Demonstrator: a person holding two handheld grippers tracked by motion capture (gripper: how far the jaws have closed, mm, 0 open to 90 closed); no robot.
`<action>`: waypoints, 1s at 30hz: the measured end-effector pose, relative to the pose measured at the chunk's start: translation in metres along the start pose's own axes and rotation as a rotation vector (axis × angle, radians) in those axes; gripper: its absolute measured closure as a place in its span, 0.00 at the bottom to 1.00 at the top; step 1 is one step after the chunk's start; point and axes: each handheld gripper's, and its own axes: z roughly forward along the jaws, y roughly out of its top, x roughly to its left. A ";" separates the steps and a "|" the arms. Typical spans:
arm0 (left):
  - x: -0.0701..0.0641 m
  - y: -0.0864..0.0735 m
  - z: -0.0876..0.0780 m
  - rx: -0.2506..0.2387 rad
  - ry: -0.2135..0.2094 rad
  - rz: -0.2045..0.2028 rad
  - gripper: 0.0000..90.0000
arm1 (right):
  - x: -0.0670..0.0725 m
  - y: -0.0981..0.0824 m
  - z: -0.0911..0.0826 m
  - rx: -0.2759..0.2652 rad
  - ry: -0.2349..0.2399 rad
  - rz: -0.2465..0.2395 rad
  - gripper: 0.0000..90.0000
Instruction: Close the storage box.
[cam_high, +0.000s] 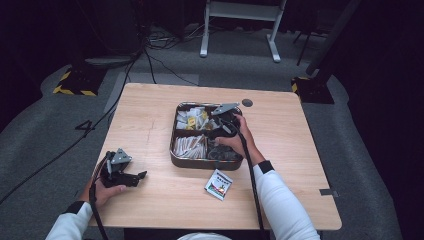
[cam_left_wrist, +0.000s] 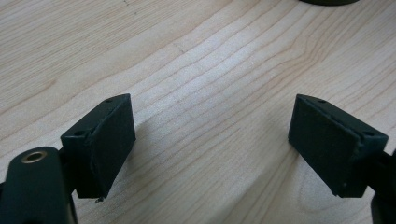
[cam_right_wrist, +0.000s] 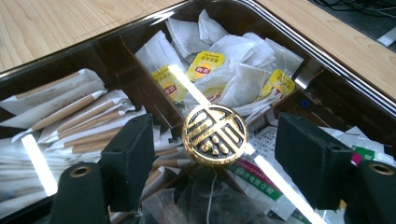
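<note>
**Right gripper poised over the tea box, left gripper parked on the wood**

We open on a pale wooden table (cam_high: 150, 120) standing on grey carpet, dark room all around, black cables snaking across the floor at the far left and a white metal frame (cam_high: 240, 20) standing beyond the far edge. A yellow-and-black striped base (cam_high: 75, 82) sits on the floor off the table's far left corner.

Over on the left, the left hand (cam_high: 102, 192) rests low on the table near the front edge, white sleeve coming in from the bottom. The left gripper (cam_high: 131, 178) lies close to the wood, pointing toward the right. In the left gripper view (cam_left_wrist: 212, 140) its jaws stand wide apart with bare woodgrain between them, nothing held.

Moving to the middle: a dark compartmented box (cam_high: 176, 160) with a clear lid sits on the table, stocked with white teabags with yellow tags (cam_right_wrist: 205, 65) in a far compartment and paper stick sachets (cam_right_wrist: 70, 112) alongside.

Just in front of the box, a small white and green packet (cam_high: 218, 184) lies flat on the wood, apart from the box.

Now the right hand (cam_high: 235, 142) reaches over the box, forearm angled in from the bottom right. The right gripper (cam_right_wrist: 215, 154) hangs over the lid, jaws spread, one on each side of the round gold knob (cam_right_wrist: 215, 134) and neither touching it.

A dark round disc (cam_high: 247, 103) sits near the table's far edge.
</note>
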 end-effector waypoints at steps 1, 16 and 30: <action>0.000 0.000 0.000 0.000 0.000 0.000 0.17 | 0.000 -0.001 -0.001 0.001 -0.001 -0.004 0.32; 0.000 0.000 0.000 0.000 0.000 0.000 0.17 | -0.001 -0.010 -0.012 0.013 -0.004 -0.054 0.24; 0.000 0.000 0.000 0.000 0.001 0.000 0.17 | -0.001 -0.024 -0.031 0.019 -0.018 -0.077 0.22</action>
